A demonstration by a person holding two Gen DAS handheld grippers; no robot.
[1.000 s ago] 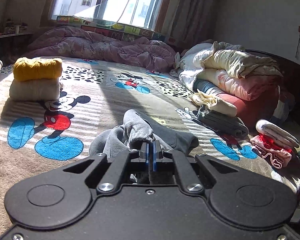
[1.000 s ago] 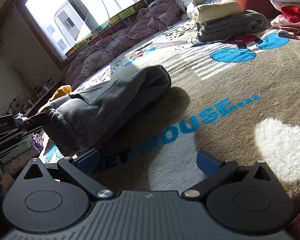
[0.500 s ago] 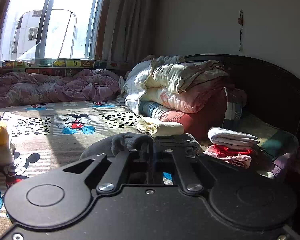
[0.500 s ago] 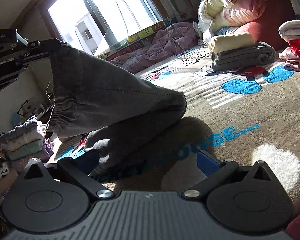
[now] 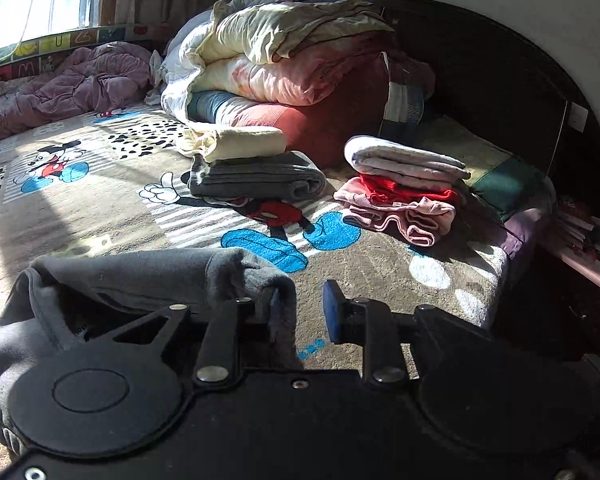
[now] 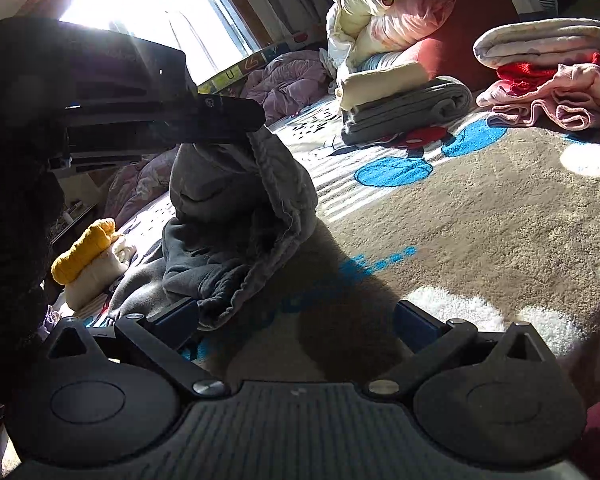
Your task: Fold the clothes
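Observation:
A dark grey sweatshirt-like garment lies bunched on the Mickey Mouse blanket. In the left wrist view my left gripper is open, its jaws apart, and the cloth drapes over the left fingertip. In the right wrist view the same garment hangs in a heap from under the left gripper's black body. My right gripper is open wide and empty, low over the blanket; its left finger touches the garment's hem.
Folded stacks sit on the bed: cream on grey, white, red and pink, yellow on cream. Piled quilts and a dark headboard are behind. The bed edge drops off at right.
My left gripper lifted the grey garment, swung right toward the headboard, and its jaws have now opened. My right gripper stayed open and low.

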